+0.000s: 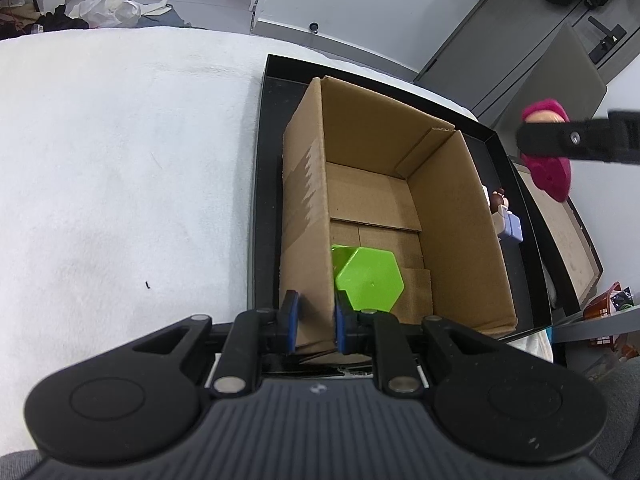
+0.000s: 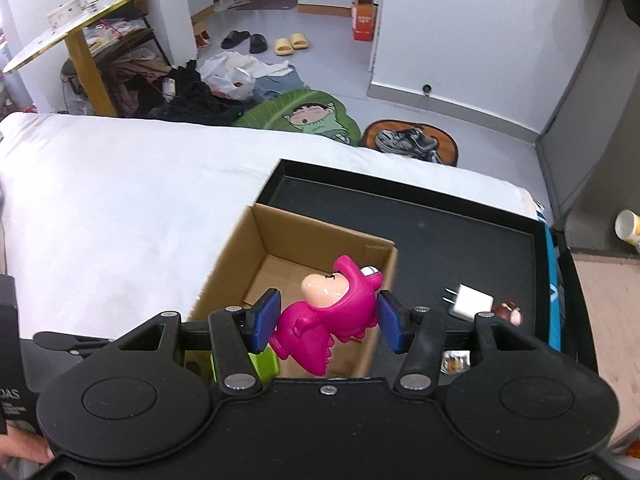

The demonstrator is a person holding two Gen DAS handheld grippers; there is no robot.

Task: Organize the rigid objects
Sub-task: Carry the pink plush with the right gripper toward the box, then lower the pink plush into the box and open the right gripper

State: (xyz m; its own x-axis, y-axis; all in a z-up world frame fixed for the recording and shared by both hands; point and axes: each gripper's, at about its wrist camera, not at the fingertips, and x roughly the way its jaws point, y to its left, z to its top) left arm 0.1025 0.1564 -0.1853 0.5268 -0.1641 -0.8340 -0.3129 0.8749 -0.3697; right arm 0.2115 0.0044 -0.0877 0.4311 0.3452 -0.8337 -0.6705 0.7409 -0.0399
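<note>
An open cardboard box (image 1: pixel 452 216) stands in a black tray (image 1: pixel 268 120) on a white bed. A green hexagonal piece (image 1: pixel 370 278) lies inside the box at its near end. My left gripper (image 1: pixel 314 320) is shut on the box's near left wall. My right gripper (image 2: pixel 326 316) is shut on a pink dinosaur figure (image 2: pixel 332 312) and holds it above the box (image 2: pixel 280 248). The pink figure also shows at the right edge of the left wrist view (image 1: pixel 550 172).
A white charger plug (image 2: pixel 470 302) and a small brown-headed figure (image 2: pixel 510 312) lie in the tray (image 2: pixel 460 232) right of the box. The figure shows in the left wrist view (image 1: pixel 506 216). White bedding (image 1: pixel 120 160) lies left of the tray. The floor beyond holds slippers, bags and clothes.
</note>
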